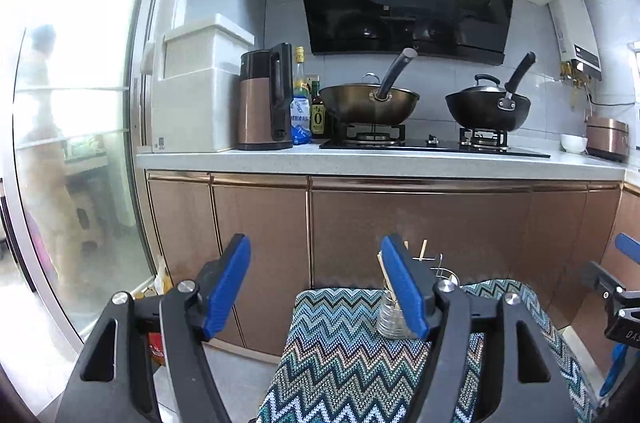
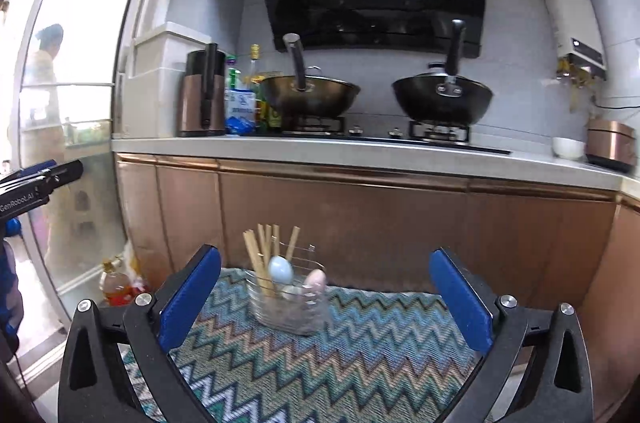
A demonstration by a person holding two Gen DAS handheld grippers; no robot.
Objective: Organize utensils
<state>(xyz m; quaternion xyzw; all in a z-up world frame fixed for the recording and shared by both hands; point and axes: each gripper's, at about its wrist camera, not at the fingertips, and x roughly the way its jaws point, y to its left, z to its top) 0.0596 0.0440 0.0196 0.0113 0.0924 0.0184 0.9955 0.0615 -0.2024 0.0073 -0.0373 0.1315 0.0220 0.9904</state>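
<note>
A wire utensil holder (image 2: pixel 290 303) stands on a zigzag-patterned cloth (image 2: pixel 340 363). It holds several wooden chopsticks (image 2: pixel 264 255), a pale blue spoon (image 2: pixel 279 270) and a pink spoon (image 2: pixel 315 279). My right gripper (image 2: pixel 324 303) is open and empty, its blue fingers spread wide on either side of the holder, a little nearer than it. In the left wrist view the holder (image 1: pixel 390 319) is partly hidden behind the right finger (image 1: pixel 404 291). My left gripper (image 1: pixel 316 287) is open and empty, to the left of the holder.
A kitchen counter (image 1: pixel 400 159) with copper cabinet doors runs behind the cloth. On it stand two woks (image 2: pixel 312 97) on a gas hob, a kettle (image 1: pixel 266 99), bottles, a white bowl (image 2: pixel 568 147) and a rice cooker. A glass door is at left, with oil bottles (image 2: pixel 116 287) on the floor.
</note>
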